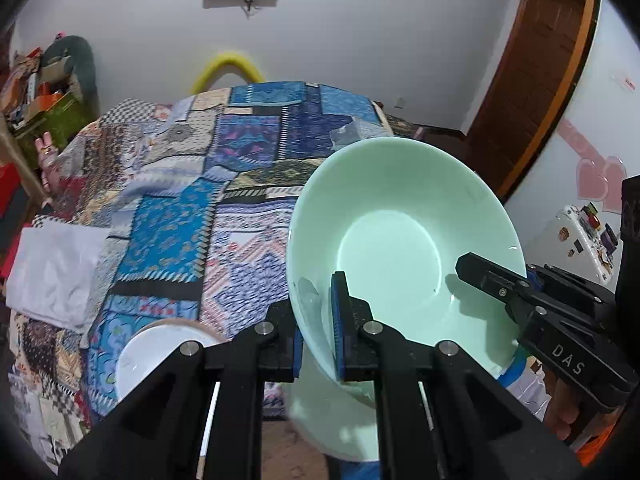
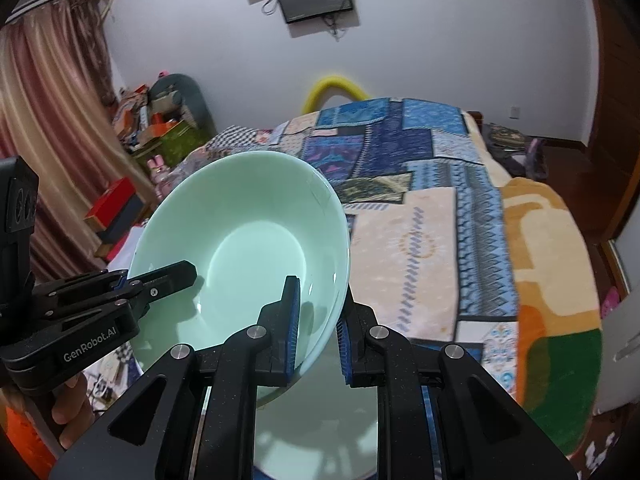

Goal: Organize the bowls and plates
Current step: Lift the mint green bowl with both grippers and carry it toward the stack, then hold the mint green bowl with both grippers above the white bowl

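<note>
Left wrist view: gripping a pale green bowl (image 1: 400,240) by its near-left rim, the left gripper (image 1: 318,344) clamping its blue pads on either side of the wall, one inside, one outside. Hanging tilted in the air above the edge of a patchwork bedspread (image 1: 180,200), over a second green dish (image 1: 336,420) and beside a white bowl (image 1: 160,348) lower left. Reaching in from the right, the right gripper (image 1: 516,292) pinching the opposite rim.

Right wrist view: closing on the bowl's (image 2: 240,240) right rim, the right gripper (image 2: 318,340) holding the thin wall between its pads, jaws nearly together. Crossing in from the left, the left gripper (image 2: 120,284) biting the far rim.

Likely handling as stiff, glossy ceramic or glass: fairly heavy, slippery, breakable if dropped. Calling for holds at opposite rims, as here, pads squarely across the wall to stop tipping.
</note>
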Tool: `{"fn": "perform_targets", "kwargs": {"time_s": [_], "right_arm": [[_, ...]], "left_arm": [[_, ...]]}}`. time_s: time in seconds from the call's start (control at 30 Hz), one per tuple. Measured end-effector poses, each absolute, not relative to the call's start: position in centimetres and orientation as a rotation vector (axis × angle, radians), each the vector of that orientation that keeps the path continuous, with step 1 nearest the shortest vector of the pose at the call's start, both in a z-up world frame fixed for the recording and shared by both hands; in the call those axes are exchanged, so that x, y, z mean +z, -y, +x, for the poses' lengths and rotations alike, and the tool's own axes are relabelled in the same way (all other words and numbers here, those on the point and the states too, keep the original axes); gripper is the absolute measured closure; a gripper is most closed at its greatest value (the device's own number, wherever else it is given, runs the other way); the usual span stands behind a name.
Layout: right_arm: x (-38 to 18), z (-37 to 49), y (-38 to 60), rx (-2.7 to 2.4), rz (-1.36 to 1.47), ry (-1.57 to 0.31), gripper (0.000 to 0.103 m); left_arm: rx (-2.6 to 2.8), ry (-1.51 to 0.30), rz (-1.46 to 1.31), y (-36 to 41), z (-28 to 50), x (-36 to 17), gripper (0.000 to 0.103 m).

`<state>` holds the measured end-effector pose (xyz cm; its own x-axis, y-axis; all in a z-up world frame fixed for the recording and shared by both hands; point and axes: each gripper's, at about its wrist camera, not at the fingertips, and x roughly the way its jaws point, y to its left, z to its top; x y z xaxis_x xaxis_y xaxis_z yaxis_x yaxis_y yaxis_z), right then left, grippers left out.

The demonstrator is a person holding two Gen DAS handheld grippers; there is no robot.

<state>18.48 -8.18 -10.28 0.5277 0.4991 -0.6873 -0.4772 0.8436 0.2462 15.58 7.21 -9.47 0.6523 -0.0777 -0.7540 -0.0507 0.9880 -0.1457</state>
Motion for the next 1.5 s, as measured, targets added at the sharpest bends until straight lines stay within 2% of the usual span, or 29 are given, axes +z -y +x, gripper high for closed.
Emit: {"fn": "perform_targets", "kwargs": {"time_s": [0.7, 1.5], "right_arm": [[-13.3, 14.5, -1.9, 0.731, -0.024, -0.915, 0.087], [-20.9, 14.1, -6.6, 0.769, -0.020, -1.115, 0.087]], "left_arm": [[0.131, -0.876, -0.262, -18.1, 8.5, -12.3, 0.092], [0.163, -1.037, -0.331, -23.7, 7.9, -20.9, 0.092]]}}
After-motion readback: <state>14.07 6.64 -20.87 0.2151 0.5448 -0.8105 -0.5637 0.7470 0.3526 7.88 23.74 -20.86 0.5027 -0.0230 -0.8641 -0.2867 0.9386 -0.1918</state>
